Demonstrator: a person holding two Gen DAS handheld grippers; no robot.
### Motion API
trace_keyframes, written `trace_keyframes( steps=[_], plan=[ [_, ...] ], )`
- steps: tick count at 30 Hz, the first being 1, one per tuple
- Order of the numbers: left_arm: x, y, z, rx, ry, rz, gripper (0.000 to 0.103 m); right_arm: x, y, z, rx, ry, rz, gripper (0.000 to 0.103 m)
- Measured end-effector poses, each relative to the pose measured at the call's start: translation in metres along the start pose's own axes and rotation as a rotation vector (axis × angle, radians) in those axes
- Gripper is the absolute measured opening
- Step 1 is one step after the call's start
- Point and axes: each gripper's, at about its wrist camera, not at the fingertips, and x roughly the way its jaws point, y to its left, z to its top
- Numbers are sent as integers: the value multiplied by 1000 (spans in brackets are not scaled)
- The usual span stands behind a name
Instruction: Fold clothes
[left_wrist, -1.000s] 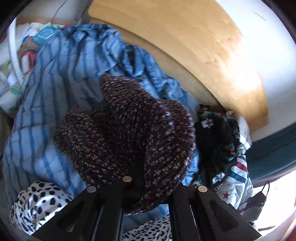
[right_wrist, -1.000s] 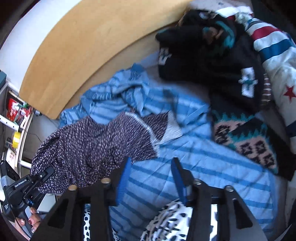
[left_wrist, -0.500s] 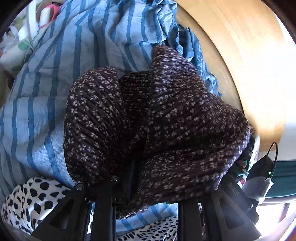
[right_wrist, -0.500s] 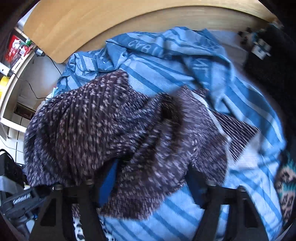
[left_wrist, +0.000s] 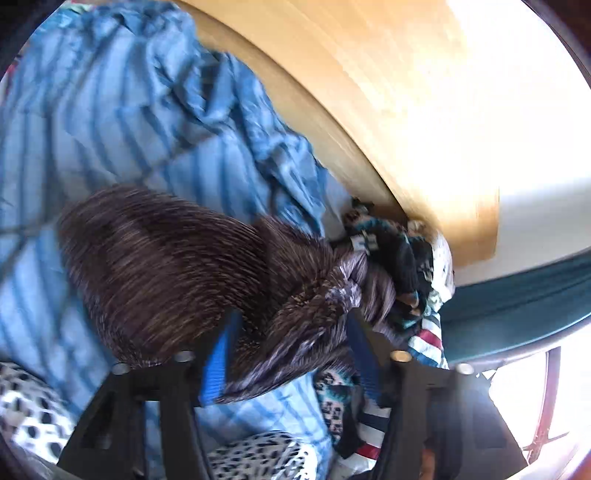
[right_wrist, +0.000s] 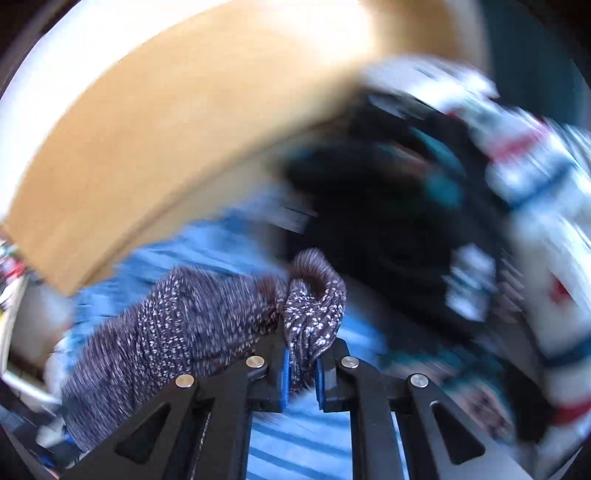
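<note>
While closing (right_wrist: 301, 363) — claw on knit (right_wrist: 314, 314)

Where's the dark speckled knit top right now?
The dark speckled knit top lies on the blue striped sheet, one bunched end pinched in the closing right claw, the rest between the opening left claw's fingers.

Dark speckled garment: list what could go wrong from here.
1. The right gripper pinches only a small bunched fold of the dark speckled garment; it could slip free.
2. The left gripper jaws are opening with cloth between them, so that side may drop crumpled onto the blue striped sheet.
</note>
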Motion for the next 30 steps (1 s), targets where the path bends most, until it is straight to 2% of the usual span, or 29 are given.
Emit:
trace_keyframes(
  steps=[1, 3, 4, 5, 6, 9, 11, 12, 13, 16, 19, 20, 21, 22, 23, 24, 25, 27, 28, 30],
  plan=[
    [8, -2, -3, 3, 16, 14, 63, 5, -23, -12, 51, 46, -32, 12],
    [37, -4, -5, 11, 74, 109, 63, 18, -65, -39, 153, 146, -87, 15],
    [52, -4, -6, 14, 109, 167, 63, 23, -74, -47, 189, 170, -91, 22],
    [66, 2, -8, 14, 156, 233, 63, 32, -84, -57, 238, 207, -90, 25],
    [74, 5, -9, 13, 181, 262, 63, 38, -85, -58, 255, 229, -87, 31],
    [87, 19, -4, -31, 212, 272, 63, 56, -69, -49, 244, 267, -26, 56],
    [90, 28, 2, -77, 203, 257, 63, 66, -40, -35, 145, 274, 1, 68],
    [93, 31, 5, -96, 197, 259, 63, 72, -25, -30, 91, 282, 2, 79],
    [97, 34, 6, -109, 196, 266, 63, 79, -10, -26, 34, 290, -5, 82],
    [110, 37, 6, -119, 199, 299, 63, 99, 29, -22, -126, 339, -29, 83],
    [118, 30, 0, -100, 177, 370, 60, 121, 46, -35, -249, 457, 5, 81],
    [117, 27, -2, -102, 166, 393, 51, 125, 47, -41, -272, 476, 12, 80],
    [117, 23, -5, -105, 154, 414, 38, 125, 45, -43, -280, 475, 11, 73],
    [112, 18, -8, -112, 139, 412, 28, 122, 42, -45, -288, 466, 7, 61],
    [106, 10, -10, -106, 126, 405, 15, 116, 38, -46, -301, 457, 7, 54],
    [99, 1, -13, -96, 112, 402, 14, 110, 33, -44, -300, 455, 27, 45],
    [90, -12, -16, -47, 93, 430, 13, 103, 28, -41, -296, 451, 46, 36],
    [69, -40, -21, 40, 27, 453, 11, 73, 9, -26, -238, 375, 38, 25],
    [60, -50, -23, 62, 4, 438, 11, 58, -1, -19, -209, 337, 35, 23],
    [39, -73, -25, 95, -31, 349, 11, 28, -20, -4, -151, 261, 27, 22]
  ],
)
